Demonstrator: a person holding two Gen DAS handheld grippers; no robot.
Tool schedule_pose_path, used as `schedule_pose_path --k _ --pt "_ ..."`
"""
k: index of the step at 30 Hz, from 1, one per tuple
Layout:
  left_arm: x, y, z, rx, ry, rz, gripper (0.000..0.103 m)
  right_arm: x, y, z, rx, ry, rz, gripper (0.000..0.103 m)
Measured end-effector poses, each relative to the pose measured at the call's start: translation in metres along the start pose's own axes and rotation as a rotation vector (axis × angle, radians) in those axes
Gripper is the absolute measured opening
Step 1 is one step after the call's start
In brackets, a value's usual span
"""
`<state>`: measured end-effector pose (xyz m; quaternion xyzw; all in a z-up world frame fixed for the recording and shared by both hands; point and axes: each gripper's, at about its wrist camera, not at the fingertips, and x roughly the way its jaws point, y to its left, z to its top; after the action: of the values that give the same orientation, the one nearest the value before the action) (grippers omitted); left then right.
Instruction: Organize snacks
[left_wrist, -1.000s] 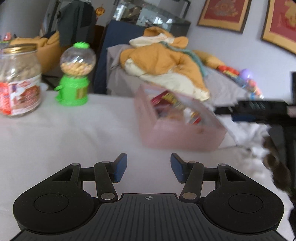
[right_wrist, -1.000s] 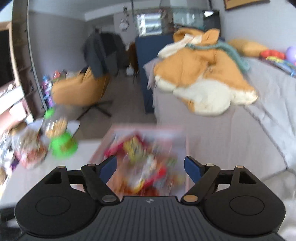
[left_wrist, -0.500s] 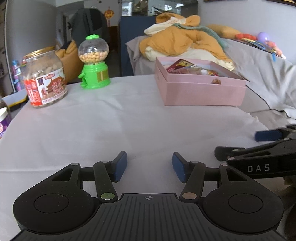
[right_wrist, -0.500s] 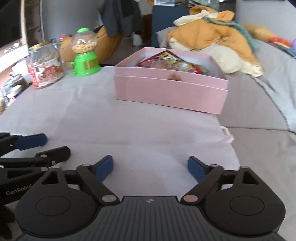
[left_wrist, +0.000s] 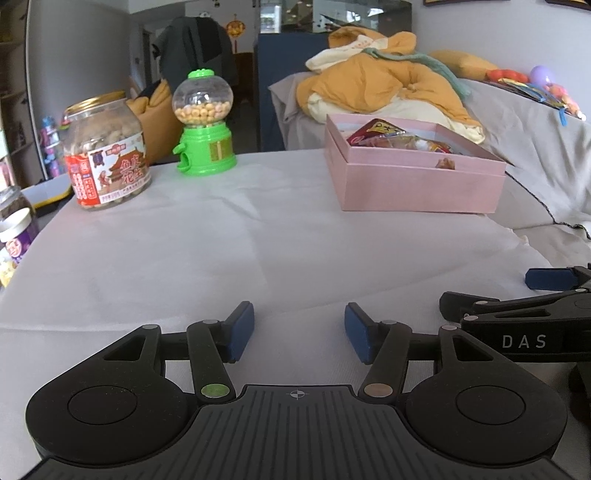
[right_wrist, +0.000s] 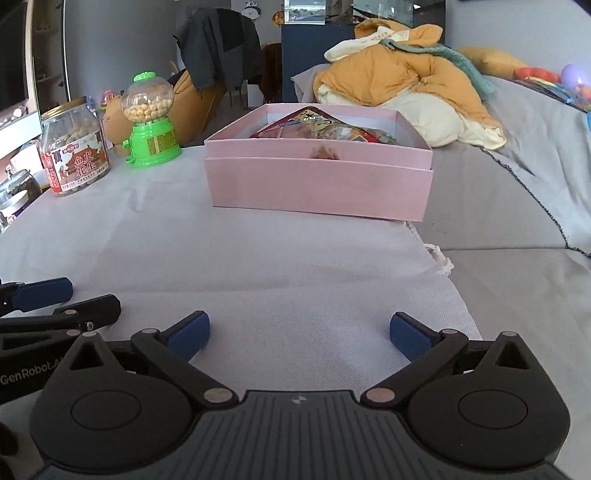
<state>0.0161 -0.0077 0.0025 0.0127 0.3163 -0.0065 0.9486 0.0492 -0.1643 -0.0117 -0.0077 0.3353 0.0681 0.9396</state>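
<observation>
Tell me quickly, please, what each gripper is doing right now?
Left gripper: open, empty, above the white tablecloth.
Right gripper: jaws opening wide, nothing between them, facing the pink box.

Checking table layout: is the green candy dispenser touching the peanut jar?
Apart. The left wrist view shows bare tablecloth between the green candy dispenser and the peanut jar.
</observation>
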Motion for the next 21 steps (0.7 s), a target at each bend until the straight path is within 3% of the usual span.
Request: schedule_pose_path --k 21 --pt "0.0003 -0.0003 -0.0003 0.004 -0.001 0.002 0.062 -0.0002 0.0011 -0.0002 -0.002 0.0 -0.001 0.103"
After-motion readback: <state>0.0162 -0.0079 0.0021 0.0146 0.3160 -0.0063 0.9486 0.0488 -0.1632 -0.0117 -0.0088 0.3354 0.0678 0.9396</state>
